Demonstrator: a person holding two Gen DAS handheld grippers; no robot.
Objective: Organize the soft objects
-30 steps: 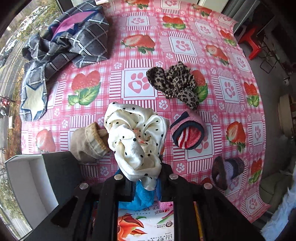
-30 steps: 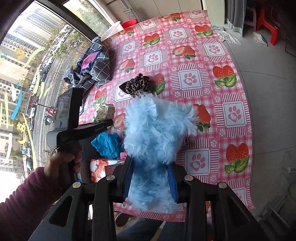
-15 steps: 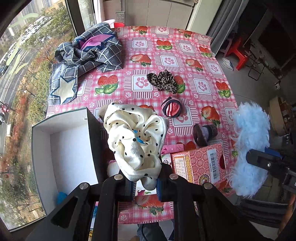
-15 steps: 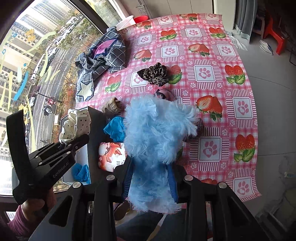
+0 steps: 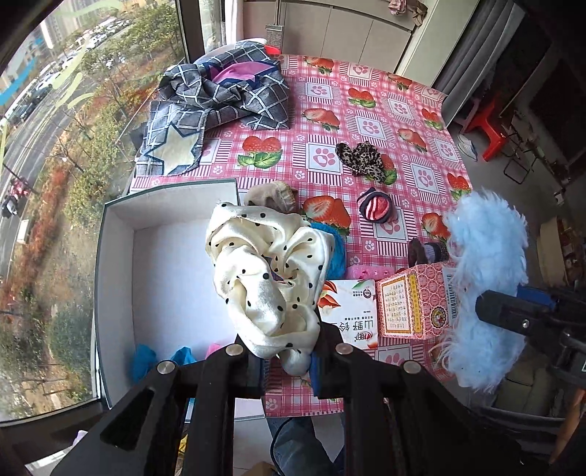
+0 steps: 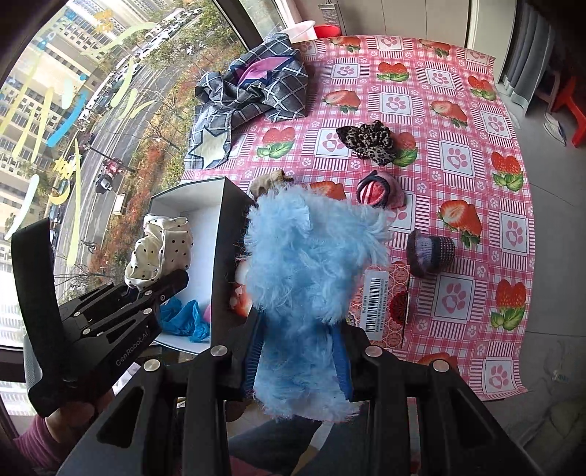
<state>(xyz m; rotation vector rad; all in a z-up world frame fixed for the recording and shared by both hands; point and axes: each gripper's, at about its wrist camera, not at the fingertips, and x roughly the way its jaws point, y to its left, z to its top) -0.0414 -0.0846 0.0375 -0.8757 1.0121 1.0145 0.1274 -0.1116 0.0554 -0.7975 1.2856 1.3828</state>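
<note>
Left gripper (image 5: 285, 360) pinching dotted scarf (image 5: 263, 271) above white box (image 5: 117, 219), right gripper (image 6: 298, 353) clamping blue fluff (image 6: 311, 263) beside it; best lowered inside walls before letting go

Worktop (image 5: 421, 121) w/ pink check cloth, strawberry & paw print, sits by big window (image 5: 73, 91); daylight, street w/ cars & trees below, high-rises (image 6: 33, 62) beyond. Grey tile floor (image 6: 549, 183) on right, red plastic stool (image 5: 487, 128), grey curtain (image 6: 527, 69), pale cabinets (image 5: 348, 33) at back.
</note>
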